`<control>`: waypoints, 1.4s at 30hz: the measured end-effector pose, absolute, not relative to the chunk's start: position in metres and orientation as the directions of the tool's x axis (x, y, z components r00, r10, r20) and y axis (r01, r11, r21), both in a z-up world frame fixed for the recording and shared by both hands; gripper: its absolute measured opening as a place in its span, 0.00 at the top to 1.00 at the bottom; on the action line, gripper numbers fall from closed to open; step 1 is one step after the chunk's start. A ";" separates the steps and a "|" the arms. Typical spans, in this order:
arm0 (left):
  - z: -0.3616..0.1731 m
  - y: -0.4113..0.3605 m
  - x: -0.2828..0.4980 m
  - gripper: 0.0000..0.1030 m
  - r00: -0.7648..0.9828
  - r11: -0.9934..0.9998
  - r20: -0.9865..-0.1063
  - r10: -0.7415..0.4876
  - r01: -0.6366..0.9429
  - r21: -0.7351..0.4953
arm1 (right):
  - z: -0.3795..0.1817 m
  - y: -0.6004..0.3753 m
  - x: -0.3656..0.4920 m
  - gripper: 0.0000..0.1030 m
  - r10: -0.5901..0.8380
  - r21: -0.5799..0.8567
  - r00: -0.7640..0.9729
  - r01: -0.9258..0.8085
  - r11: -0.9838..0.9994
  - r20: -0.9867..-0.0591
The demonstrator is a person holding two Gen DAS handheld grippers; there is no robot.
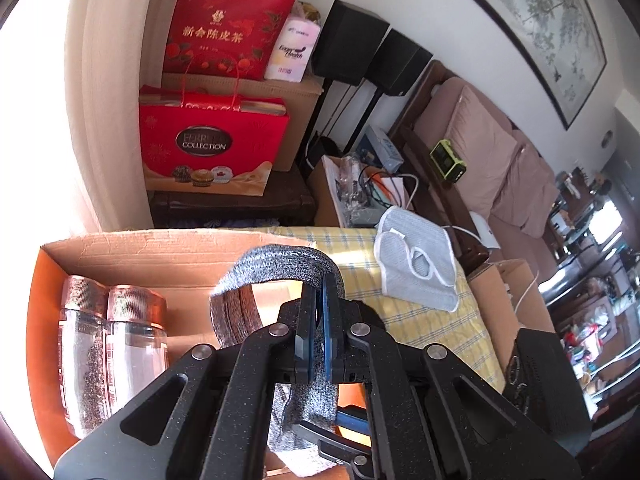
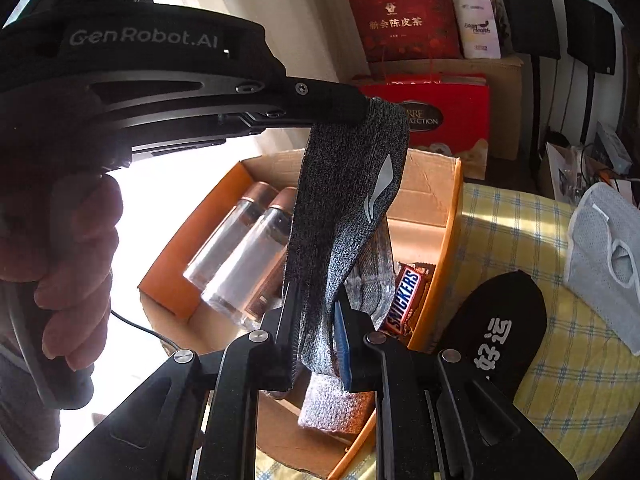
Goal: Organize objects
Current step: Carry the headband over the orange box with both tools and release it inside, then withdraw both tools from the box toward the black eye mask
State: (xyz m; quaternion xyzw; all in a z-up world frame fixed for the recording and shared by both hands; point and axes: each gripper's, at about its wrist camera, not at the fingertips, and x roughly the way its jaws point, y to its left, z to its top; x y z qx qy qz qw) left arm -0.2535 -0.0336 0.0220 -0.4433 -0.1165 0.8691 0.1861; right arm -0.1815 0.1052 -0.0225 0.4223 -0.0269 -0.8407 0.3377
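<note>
A grey knitted sock with a silver logo hangs stretched between both grippers, above an open cardboard box. My left gripper reaches in from the upper left of the right wrist view, shut on the sock's top end. My right gripper is shut on the lower part. In the left wrist view the sock loops over the shut left gripper. The box holds two glass jars with copper lids, a Snickers bar and another grey knitted piece.
The box sits on a yellow checked cloth. To its right lie a black insole and a grey mesh pouch. Red gift bags, cartons and black speakers stand behind. A person's hand grips the left device.
</note>
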 end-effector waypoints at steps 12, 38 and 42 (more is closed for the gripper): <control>-0.060 -0.034 -0.264 0.97 -0.379 -0.958 -0.880 0.285 -0.144 -0.249 | -0.043 0.100 -0.162 0.84 -0.581 0.330 -0.370 0.553 -0.765 -0.725; 0.005 -0.023 -0.200 0.15 -0.530 -0.952 -0.792 0.305 -0.147 -0.268 | 0.019 0.173 -0.140 0.34 -0.468 0.245 -0.566 0.426 -0.871 -0.678; 0.014 -0.018 -0.188 0.14 -0.555 -0.953 -0.774 0.304 -0.168 -0.254 | 0.026 0.190 -0.137 0.29 -0.444 0.244 -0.597 0.388 -0.889 -0.668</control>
